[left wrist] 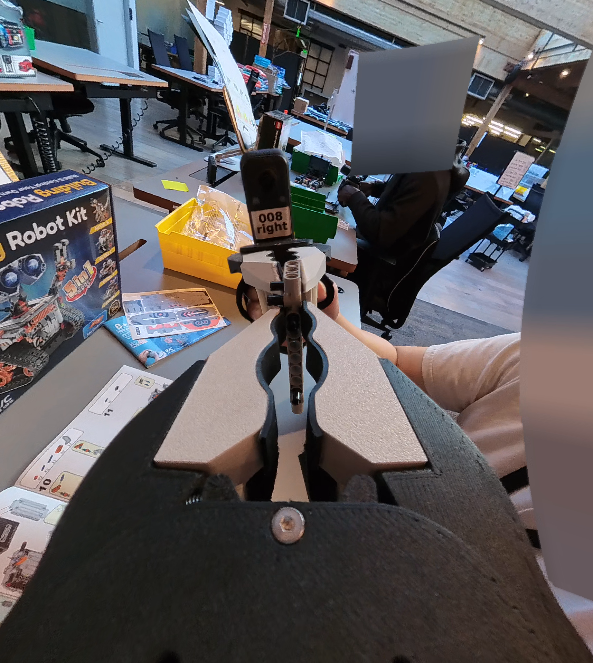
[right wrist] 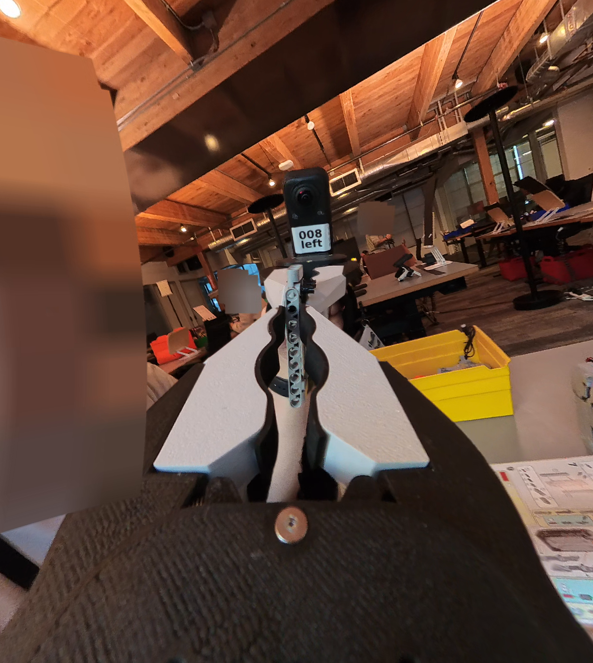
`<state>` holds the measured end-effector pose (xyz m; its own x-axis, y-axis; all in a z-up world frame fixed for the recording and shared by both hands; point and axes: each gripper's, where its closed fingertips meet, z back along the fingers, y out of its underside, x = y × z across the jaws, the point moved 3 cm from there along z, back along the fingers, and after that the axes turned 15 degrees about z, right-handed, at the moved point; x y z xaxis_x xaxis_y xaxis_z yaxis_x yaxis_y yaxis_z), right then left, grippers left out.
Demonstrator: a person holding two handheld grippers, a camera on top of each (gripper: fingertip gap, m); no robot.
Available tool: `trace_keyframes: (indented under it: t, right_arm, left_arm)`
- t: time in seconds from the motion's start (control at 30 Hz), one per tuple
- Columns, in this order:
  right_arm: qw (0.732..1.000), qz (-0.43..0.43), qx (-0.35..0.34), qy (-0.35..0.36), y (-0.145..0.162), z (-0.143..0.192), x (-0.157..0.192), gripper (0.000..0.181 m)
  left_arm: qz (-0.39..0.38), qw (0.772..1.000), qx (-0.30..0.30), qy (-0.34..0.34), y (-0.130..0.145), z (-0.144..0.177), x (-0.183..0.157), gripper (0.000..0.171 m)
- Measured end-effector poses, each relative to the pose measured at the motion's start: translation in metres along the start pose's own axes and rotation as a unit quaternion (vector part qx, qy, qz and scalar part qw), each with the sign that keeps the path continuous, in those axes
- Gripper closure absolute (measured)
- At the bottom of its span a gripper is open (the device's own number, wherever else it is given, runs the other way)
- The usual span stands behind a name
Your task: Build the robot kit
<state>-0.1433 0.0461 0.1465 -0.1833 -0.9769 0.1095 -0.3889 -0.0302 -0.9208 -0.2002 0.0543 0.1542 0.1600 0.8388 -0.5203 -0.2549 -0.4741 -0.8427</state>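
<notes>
Gripping a dark perforated beam (left wrist: 294,353) between nearly closed jaws, left gripper (left wrist: 289,319) points toward 12 o'clock, beam's long axis running straight along the fingers, near end at 6, far end at 12. Clamped on a light grey perforated beam (right wrist: 294,362) likewise, right gripper (right wrist: 289,319) faces the opposite way, its beam's long axis also lying along the fingers. Meeting tip to tip in mid-air above the grey table (left wrist: 72,387), with the 2 beams end to end or overlapping at the shared tips; whether actually joined cannot be told. Small black pins (left wrist: 275,287) sticking out sideways from the grey beam near the far gripper's jaws. Neither gripper nearer than the other: both beams held on 1 common line.

Lower down at 8 o'clock in the left wrist view, an open instruction booklet (left wrist: 72,448). Farther at 9 to 10, a blue kit box (left wrist: 36,265) standing upright, with a sticker sheet (left wrist: 173,312) lying beside it. Beyond at 11, a yellow bin (left wrist: 194,247) holding clear plastic bags. Far off at 1 o'clock, a seated person (left wrist: 395,229) at another table.
</notes>
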Motion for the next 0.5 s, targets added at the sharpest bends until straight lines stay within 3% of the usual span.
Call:
trace_keyframes:
  t: [0.03,0.13,0.3,0.5]
  right_arm:
    - [1.000,0.009,0.010,0.000,-0.001,0.000,0.003,0.175]
    - [0.998,0.033,0.040,0.036,-0.005,0.001,0.003,0.175]
    - [0.994,0.057,0.077,0.056,-0.005,0.000,0.008,0.175]
    - [0.994,0.064,0.088,0.029,-0.002,-0.002,0.014,0.174]
  left_arm:
    - [-0.004,1.000,0.000,0.001,0.000,0.000,-0.002,0.167]
    - [-0.031,0.999,-0.005,-0.028,-0.001,-0.002,-0.003,0.167]
    - [-0.033,0.999,0.004,-0.020,0.001,-0.002,-0.005,0.167]
    - [-0.033,0.999,0.011,0.001,0.004,-0.004,-0.010,0.167]
